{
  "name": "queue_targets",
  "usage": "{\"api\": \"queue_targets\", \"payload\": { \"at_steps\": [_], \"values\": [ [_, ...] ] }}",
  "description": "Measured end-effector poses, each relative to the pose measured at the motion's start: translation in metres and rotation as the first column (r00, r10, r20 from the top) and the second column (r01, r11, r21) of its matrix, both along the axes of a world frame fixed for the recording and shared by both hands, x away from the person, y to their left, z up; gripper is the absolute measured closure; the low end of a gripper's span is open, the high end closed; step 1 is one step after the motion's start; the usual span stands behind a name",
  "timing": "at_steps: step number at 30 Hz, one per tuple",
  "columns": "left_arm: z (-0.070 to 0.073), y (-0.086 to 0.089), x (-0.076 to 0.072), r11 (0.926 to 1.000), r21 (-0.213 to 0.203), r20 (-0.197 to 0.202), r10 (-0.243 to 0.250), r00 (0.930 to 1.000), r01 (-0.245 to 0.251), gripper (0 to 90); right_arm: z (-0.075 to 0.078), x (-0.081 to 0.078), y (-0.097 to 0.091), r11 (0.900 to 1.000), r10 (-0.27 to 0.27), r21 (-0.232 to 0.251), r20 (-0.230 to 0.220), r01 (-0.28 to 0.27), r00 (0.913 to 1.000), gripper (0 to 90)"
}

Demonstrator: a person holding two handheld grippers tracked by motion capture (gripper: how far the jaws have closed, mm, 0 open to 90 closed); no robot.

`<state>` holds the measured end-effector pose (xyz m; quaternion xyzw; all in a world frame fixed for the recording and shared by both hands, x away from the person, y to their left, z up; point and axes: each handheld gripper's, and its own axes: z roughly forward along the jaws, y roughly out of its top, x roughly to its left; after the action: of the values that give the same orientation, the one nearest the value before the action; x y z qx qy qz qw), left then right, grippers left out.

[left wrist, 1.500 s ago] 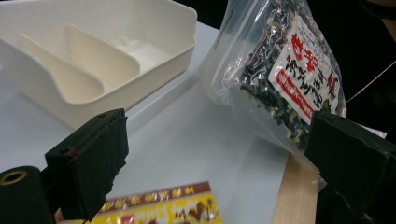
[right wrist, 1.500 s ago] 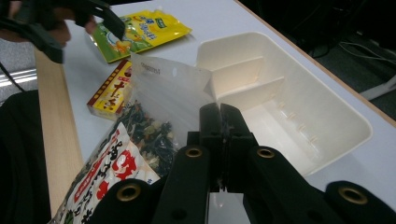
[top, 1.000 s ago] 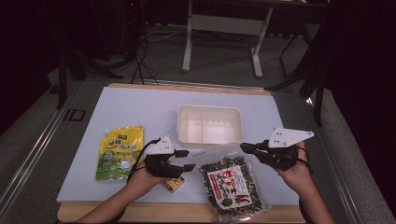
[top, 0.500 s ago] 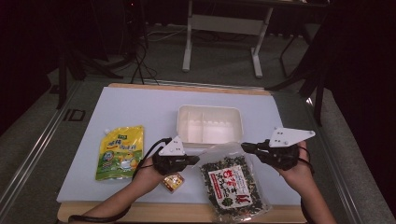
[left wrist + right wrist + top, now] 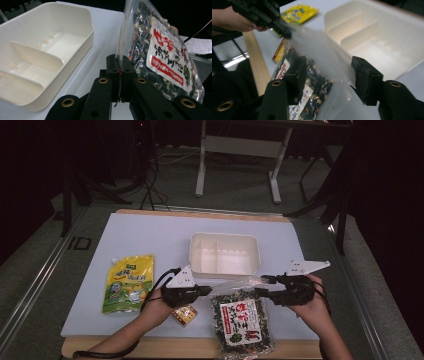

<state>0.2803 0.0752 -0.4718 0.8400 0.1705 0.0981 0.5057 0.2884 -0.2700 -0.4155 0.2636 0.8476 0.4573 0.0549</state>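
A clear bag of dark dried greens with a red-and-white label (image 5: 241, 325) (image 5: 160, 57) (image 5: 312, 82) lies at the table's front, its empty top edge lifted. My left gripper (image 5: 206, 289) (image 5: 119, 62) is shut on that top edge at its left corner; it also appears in the right gripper view (image 5: 283, 31). My right gripper (image 5: 264, 287) (image 5: 330, 72) straddles the right part of the clear edge. Its jaws have just been opening, and the film stands between them with the pads off it. The white divided tray (image 5: 252, 251) (image 5: 82, 32) (image 5: 352, 15) sits just behind.
A yellow-green pouch (image 5: 127, 282) (image 5: 298, 12) lies at the front left. A small orange packet (image 5: 184, 315) rests under my left hand. The table's wooden front edge (image 5: 165, 347) is close to both forearms. Dark table legs and cables stand beyond the table.
My left gripper's jaws have closed on the bag's top edge. The right gripper has sunk a little and its jaws have parted from the film.
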Motion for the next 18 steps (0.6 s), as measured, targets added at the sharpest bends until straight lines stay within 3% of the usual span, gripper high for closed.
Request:
{"api": "queue_targets", "payload": {
  "at_steps": [4,7,9,11,14,16,18],
  "values": [
    [0.003,0.0,-0.001,1.0,-0.008,0.009,0.0,1.0,0.0,89.7,-0.015,0.004,0.002,0.9997,0.025,-0.007,-0.091,-0.025,0.9956,41.0],
    [0.004,0.0,-0.002,0.9999,-0.01,0.015,-0.002,0.9999,0.002,89.7,-0.019,0.007,0.003,0.9995,0.029,-0.009,-0.129,-0.031,0.9912,46.3],
    [0.006,0.001,-0.003,0.9997,-0.022,0.016,-0.001,0.9999,0.001,89.7,-0.02,0.009,0.003,0.9989,0.046,0.005,-0.147,-0.046,0.9881,50.0],
    [0.008,0.0,-0.004,0.9996,-0.029,0.022,0.002,0.9997,-0.001,89.6,-0.021,0.01,0.004,0.9976,0.057,-0.032,-0.136,-0.062,0.989,52.6],
    [0.01,0.001,-0.005,0.9994,-0.034,0.029,0.004,0.9996,-0.003,89.7,-0.022,0.014,0.003,0.9955,0.087,-0.022,-0.168,-0.092,0.9819,54.1],
    [0.011,0.002,-0.006,0.9992,-0.039,0.029,0.003,0.9996,-0.002,89.6,-0.024,0.018,0.002,0.9924,0.12,-0.003,-0.202,-0.123,0.972,57.5],
    [0.013,0.004,-0.005,0.999,-0.044,0.021,0.002,0.9998,-0.001,89.6,-0.025,0.02,-0.002,0.9875,0.157,0.023,-0.239,-0.156,0.9583,66.3]
  ]
}}
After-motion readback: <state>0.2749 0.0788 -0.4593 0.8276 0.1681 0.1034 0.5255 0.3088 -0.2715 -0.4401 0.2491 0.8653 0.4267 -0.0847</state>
